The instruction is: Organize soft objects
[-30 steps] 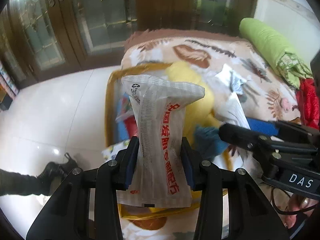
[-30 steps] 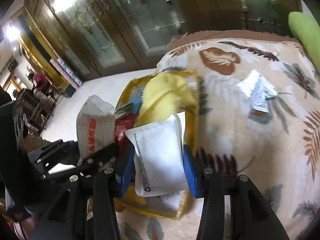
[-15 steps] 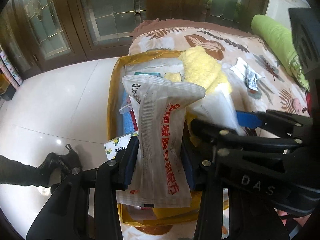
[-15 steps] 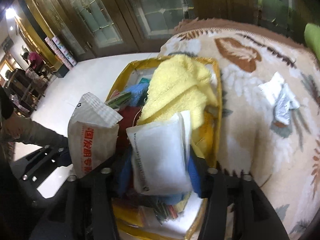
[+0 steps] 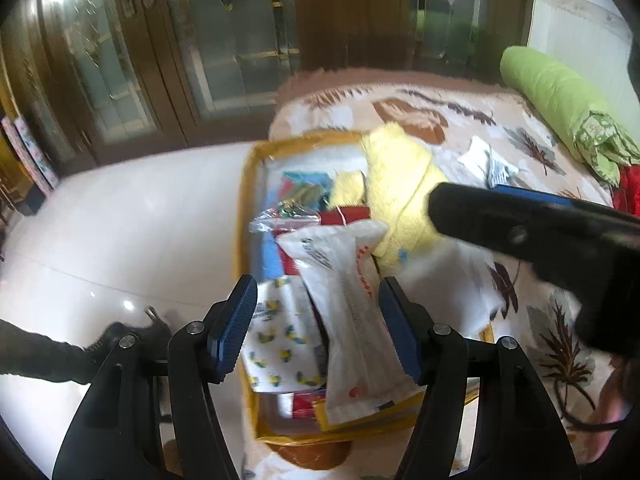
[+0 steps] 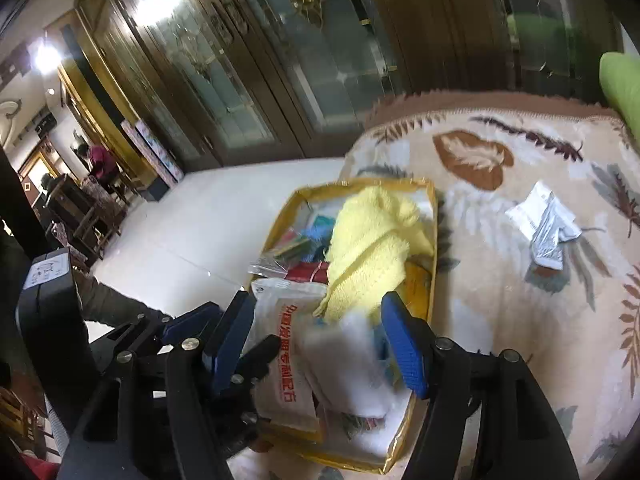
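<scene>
the release step is judged to be in hand. the left gripper (image 5: 316, 328) has just been opening; its jaws stand wide, the white red-lettered packet (image 5: 352, 320) loose between them, lying in the yellow-trimmed storage bag (image 5: 245, 200). the right gripper (image 6: 320, 344) has likewise been opening, and a blurred white pouch (image 6: 348, 364) lies free below it in the bag, beside the yellow towel (image 6: 372, 248). next, the crumpled packets (image 6: 544, 224) at right of the frame would probably be fetched. a leaf-patterned blanket (image 6: 500, 320) covers the surface; glazed wooden doors (image 6: 240, 60) and white floor tiles (image 5: 120, 240) are seen behind.
</scene>
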{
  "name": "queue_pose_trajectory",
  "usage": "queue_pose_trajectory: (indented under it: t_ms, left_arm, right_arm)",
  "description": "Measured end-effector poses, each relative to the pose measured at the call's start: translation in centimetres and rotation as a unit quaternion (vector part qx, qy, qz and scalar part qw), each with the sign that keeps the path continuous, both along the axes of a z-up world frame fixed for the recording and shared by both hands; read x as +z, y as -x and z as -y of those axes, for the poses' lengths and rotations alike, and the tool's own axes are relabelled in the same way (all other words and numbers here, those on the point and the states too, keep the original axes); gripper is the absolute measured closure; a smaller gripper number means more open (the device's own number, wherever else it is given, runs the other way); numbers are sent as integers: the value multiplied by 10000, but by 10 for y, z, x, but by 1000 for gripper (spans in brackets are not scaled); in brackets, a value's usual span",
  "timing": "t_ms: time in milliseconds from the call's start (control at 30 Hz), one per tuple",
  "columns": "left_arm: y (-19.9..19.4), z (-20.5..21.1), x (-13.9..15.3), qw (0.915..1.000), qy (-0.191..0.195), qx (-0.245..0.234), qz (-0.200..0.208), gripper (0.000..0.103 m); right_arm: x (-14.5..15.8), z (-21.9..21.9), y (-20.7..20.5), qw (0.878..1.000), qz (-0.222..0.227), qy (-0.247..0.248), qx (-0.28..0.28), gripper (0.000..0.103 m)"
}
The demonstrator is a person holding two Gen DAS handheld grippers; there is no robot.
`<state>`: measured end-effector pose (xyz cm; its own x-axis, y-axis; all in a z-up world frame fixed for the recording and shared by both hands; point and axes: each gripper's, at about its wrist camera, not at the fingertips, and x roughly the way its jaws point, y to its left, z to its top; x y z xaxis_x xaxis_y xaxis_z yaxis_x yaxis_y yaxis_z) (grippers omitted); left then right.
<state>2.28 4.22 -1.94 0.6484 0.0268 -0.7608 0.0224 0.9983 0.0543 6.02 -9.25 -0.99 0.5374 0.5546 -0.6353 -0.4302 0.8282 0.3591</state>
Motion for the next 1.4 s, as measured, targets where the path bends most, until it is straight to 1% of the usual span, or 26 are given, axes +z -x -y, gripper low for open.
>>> queue_pose_trajectory:
  t_ms: [67,167,333,467,600,900,1067,1233,1400]
  left_arm:
    - [8,-2,5,9999,-24,34,149,39]
    - [18,-3,13,9993,-52,83,369,39]
    - [28,0,24,9979,-160,110,615,39]
    - [35,5,31,9972,-138,53,731,39]
    - [43,13,39,9954,-305,18,904,39]
    - [61,22,57,9911,-361,-68,1276,39]
    - [65,26,61,9911,-244,-180,1295,39]
    - [68,31,63,9913,-255,-210,1271,39]
    - [68,32,64,9925,-28,-221,1206,39]
  right_arm:
    - [3,6,6,9999,66,-126,-55,35]
    - [2,16,10,9995,29,-293,-144,35]
    - [2,33,20,9985,33,-460,-300,35]
    - [5,44,28,9980,111,-501,-369,35]
    - [9,52,35,9973,173,-558,-434,35]
    - [12,65,46,9964,246,-609,-530,35]
    - [12,71,52,9964,250,-585,-568,35]
    - [15,78,58,9959,291,-581,-629,35]
    - [18,86,62,9955,329,-555,-697,35]
